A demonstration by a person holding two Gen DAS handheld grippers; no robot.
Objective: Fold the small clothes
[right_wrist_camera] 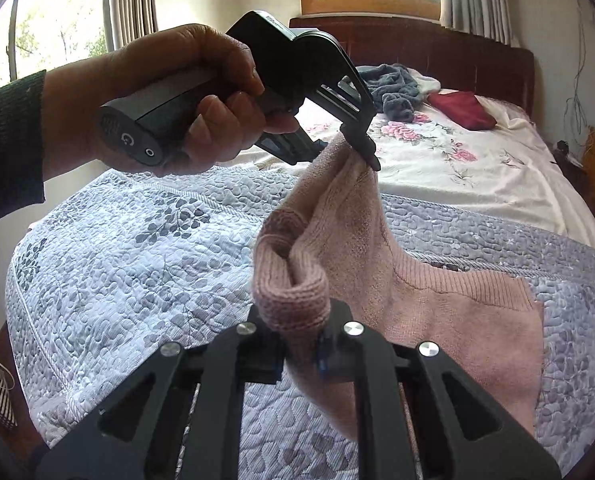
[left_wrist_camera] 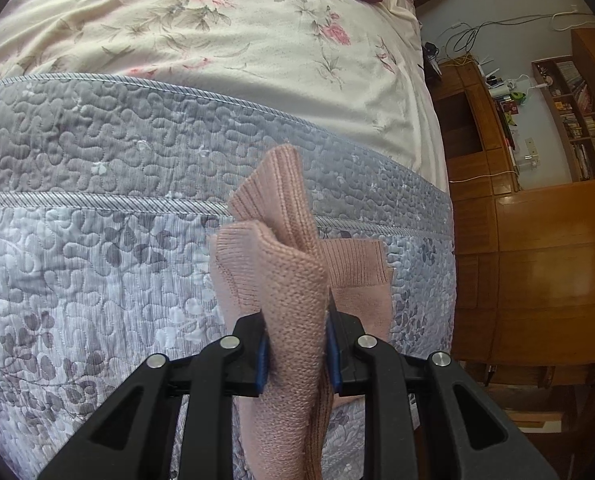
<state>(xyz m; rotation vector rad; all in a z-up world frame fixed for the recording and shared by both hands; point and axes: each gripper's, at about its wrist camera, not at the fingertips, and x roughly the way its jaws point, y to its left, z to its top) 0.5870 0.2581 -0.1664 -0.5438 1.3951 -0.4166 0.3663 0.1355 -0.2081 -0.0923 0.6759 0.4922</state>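
Two claws [left_wrist_camera: 297, 344] [right_wrist_camera: 301, 344], one pink knit garment [right_wrist_camera: 437, 320], one quilt [right_wrist_camera: 137, 260].

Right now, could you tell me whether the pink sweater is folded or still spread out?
Neither: the pink sweater hangs bunched, pinched by both the left gripper and the right gripper, its lower part on the quilt.

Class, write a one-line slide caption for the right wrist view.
Both claws, right and left, pinch a pink knit garment above a grey quilt.

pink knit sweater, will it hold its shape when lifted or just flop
Likely floppy: the pink knit sweater sags between the left gripper and right gripper. Probably light; small pinches lift it. The ribbed knit looks grippy, unlikely to slip.
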